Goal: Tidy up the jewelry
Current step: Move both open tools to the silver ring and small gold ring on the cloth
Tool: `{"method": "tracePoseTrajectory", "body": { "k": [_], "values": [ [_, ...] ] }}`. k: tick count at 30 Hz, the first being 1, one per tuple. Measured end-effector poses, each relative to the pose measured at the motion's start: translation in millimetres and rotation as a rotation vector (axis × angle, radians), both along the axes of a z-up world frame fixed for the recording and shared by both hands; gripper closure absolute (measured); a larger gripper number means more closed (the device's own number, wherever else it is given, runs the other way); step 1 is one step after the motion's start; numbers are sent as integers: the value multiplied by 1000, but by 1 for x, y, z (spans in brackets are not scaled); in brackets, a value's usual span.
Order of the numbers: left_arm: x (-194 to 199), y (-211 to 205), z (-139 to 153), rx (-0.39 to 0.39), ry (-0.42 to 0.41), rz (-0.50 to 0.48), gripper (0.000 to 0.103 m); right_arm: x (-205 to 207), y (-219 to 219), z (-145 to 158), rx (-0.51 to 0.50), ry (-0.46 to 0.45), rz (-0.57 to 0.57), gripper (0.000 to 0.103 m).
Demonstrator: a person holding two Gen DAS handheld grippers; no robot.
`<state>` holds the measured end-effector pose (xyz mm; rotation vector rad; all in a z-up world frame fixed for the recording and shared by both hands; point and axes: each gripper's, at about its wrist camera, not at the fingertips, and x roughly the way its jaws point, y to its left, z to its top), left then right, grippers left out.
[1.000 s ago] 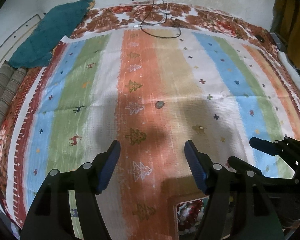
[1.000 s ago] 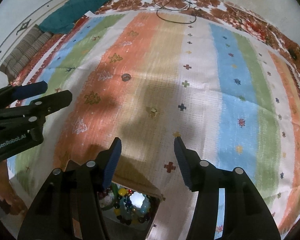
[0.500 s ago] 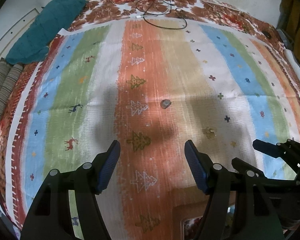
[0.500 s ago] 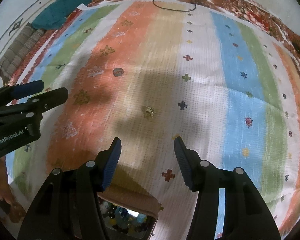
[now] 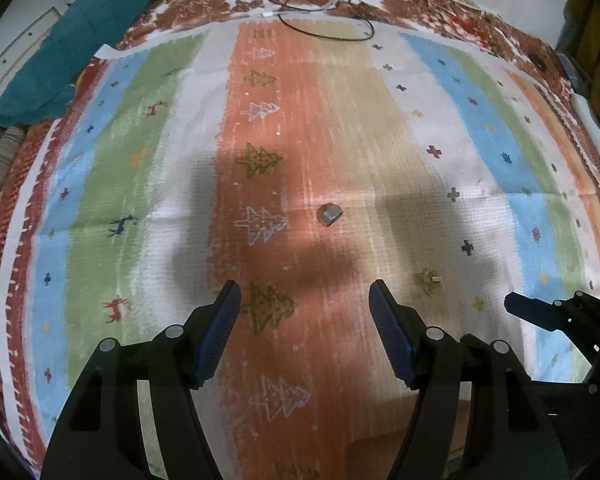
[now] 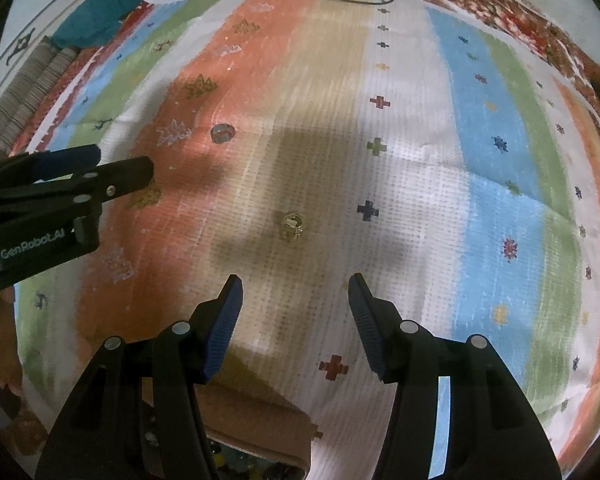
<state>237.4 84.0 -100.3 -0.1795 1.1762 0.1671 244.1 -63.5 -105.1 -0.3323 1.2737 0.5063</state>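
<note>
While both grippers hang over the striped cloth (image 5: pixel 112 168) with jaws apart and empty, the left gripper (image 5: pixel 305 336) and right gripper (image 6: pixel 295 320) show ribbed blue pads on black plastic. A cardboard box (image 6: pixel 256 420) of beads sits under the right one. Past it lies a small gold ring (image 6: pixel 291 225), then a dull silver ring (image 5: pixel 329 214) on the orange stripe. Farther off: a black cable (image 5: pixel 324 28) and teal towel (image 5: pixel 84 40).

A striped cloth (image 5: pixel 340 120) carries a silver ring (image 5: pixel 329 214), a gold ring (image 6: pixel 291 225) and a black cable (image 5: pixel 324 28).
</note>
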Motion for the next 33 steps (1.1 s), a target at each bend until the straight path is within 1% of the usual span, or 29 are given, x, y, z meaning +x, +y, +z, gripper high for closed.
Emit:
{"method": "tracePoseTrajectory", "body": {
  "k": [5, 8, 13, 15, 18, 23, 24, 27, 33],
  "values": [
    [11, 2, -6, -30, -2, -10, 37, 8, 4, -4, 6, 4, -5, 48],
    [18, 5, -11, -31, 0, -19, 37, 14, 6, -9, 6, 12, -5, 48],
    [31, 12, -23, -50, 17, -27, 40, 20, 10, -16, -3, 19, 1, 48],
    [35, 12, -27, -63, 17, -38, 43, 22, 12, -18, -6, 23, 5, 50],
    [43, 10, -30, -66, 18, -59, 45, 26, 13, -21, -11, 34, 6, 52],
    [54, 8, -34, -68, 17, -78, 51, 31, 18, -28, -25, 46, 17, 55],
    [57, 8, -37, -64, 28, -76, 53, 32, 18, -29, -28, 48, 18, 58],
    [63, 11, -45, -85, 49, -67, 65, 35, 19, -33, -34, 56, 22, 60],
    [74, 6, -50, -78, 43, -105, 65, 37, 23, -40, -45, 68, 32, 67]
  ]
}}
